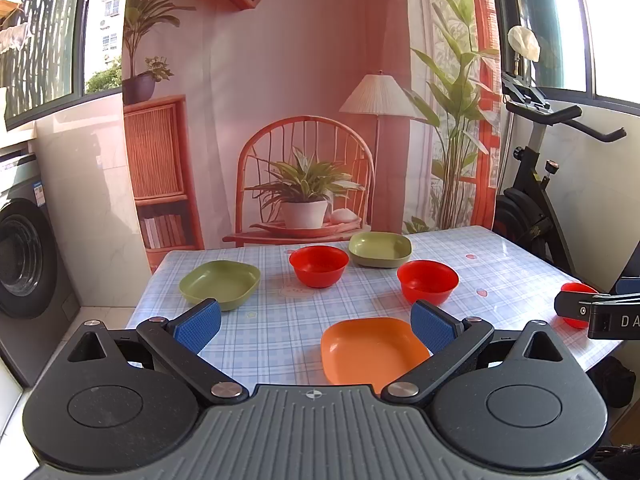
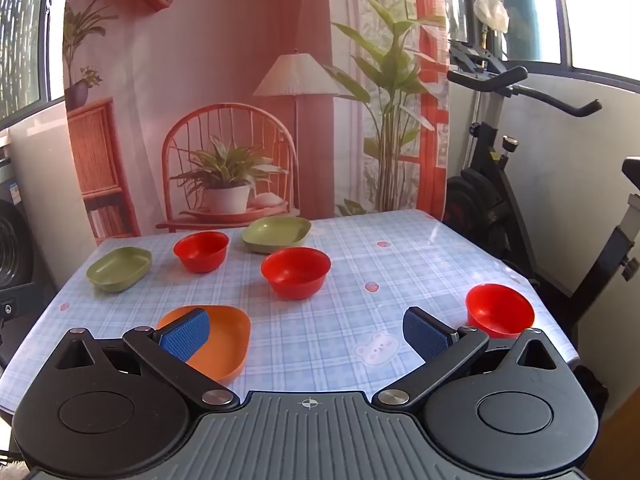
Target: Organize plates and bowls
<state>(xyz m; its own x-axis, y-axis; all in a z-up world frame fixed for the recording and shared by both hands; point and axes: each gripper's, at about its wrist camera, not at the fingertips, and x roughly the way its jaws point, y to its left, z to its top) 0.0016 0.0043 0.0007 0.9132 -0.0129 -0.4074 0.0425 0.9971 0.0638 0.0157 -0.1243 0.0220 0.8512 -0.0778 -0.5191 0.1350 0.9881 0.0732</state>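
On the checked table (image 1: 280, 328) lie an orange plate (image 1: 370, 350), two green plates (image 1: 220, 282) (image 1: 380, 249) and three red bowls (image 1: 319, 265) (image 1: 427, 280) (image 1: 576, 304). My left gripper (image 1: 316, 326) is open and empty, above the near edge, with the orange plate by its right finger. My right gripper (image 2: 306, 332) is open and empty; the orange plate (image 2: 220, 340) lies under its left finger and a red bowl (image 2: 500, 310) sits just right of its right finger. The right view also shows the green plates (image 2: 119, 268) (image 2: 277, 233) and two more red bowls (image 2: 201, 250) (image 2: 296, 271).
A printed backdrop (image 1: 304, 100) hangs behind the table. An exercise bike (image 2: 508, 184) stands to the right, close to the table's right edge. A washing machine (image 1: 24, 264) stands to the left. The right gripper's body shows at the right edge of the left view (image 1: 600, 312).
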